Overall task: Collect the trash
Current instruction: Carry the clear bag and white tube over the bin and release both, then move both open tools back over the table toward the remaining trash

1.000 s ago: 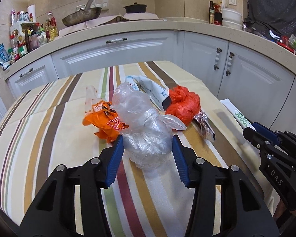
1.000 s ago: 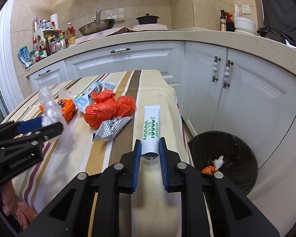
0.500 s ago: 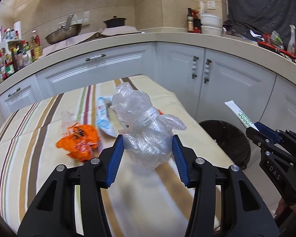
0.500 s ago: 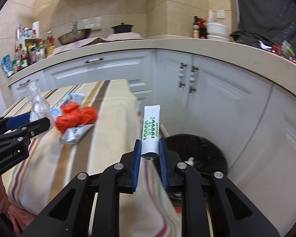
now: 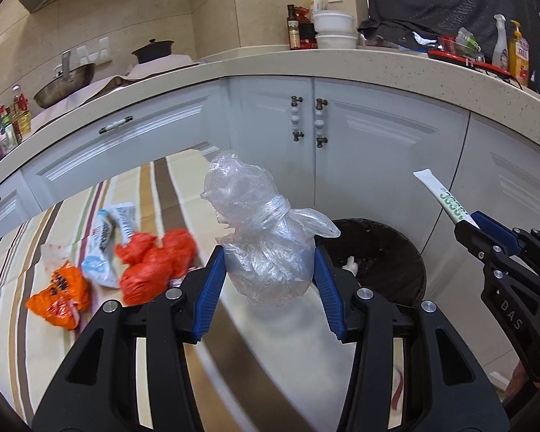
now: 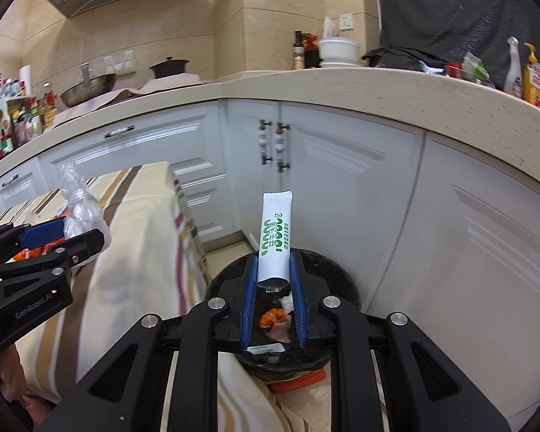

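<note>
My left gripper squeezes the crinkly clear plastic bag above the striped table's edge. My right gripper pinches the white-and-green packet over the round black bin.

"DAS" on the right tool, "GenRobot.AI" on the left tool
</note>
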A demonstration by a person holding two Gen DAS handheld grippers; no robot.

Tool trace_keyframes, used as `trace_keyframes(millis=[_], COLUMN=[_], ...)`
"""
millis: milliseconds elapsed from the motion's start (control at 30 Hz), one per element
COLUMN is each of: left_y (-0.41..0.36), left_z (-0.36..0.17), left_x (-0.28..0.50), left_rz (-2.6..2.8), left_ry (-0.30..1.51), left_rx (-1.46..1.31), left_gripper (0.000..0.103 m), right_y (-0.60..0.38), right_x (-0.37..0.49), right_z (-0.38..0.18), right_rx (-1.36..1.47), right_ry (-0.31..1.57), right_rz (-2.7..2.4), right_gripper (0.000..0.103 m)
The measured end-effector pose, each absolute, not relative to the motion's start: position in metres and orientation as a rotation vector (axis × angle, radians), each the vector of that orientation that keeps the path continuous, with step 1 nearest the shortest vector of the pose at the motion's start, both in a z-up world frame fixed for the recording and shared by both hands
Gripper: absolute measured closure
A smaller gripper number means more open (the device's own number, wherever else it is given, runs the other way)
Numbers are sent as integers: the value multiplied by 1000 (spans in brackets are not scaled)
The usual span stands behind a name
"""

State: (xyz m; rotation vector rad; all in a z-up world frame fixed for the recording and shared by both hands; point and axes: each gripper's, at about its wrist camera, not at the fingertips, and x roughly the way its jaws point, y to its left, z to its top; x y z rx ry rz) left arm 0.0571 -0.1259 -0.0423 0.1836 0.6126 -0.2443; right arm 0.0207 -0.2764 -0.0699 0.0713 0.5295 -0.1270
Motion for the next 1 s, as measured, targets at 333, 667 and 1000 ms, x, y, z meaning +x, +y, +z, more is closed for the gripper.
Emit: trace_keyframes(millis=[333,667,1000], left_y=[-185,-216,-193], left_z=[-50,-66,-59], left_x=[89,125,111], left_rz=[-263,-249,-249], left_ry=[636,700,701], left_rx=[232,265,230], left_gripper=[54,37,36], right_y=[-318,-342,-326], right_x=[40,75,67], right_z=[-86,-111,-103], right_rx=[119,159,169], right_ry=[545,595,584], right_rz=[-159,-160,-138], right_gripper=[84,77,68])
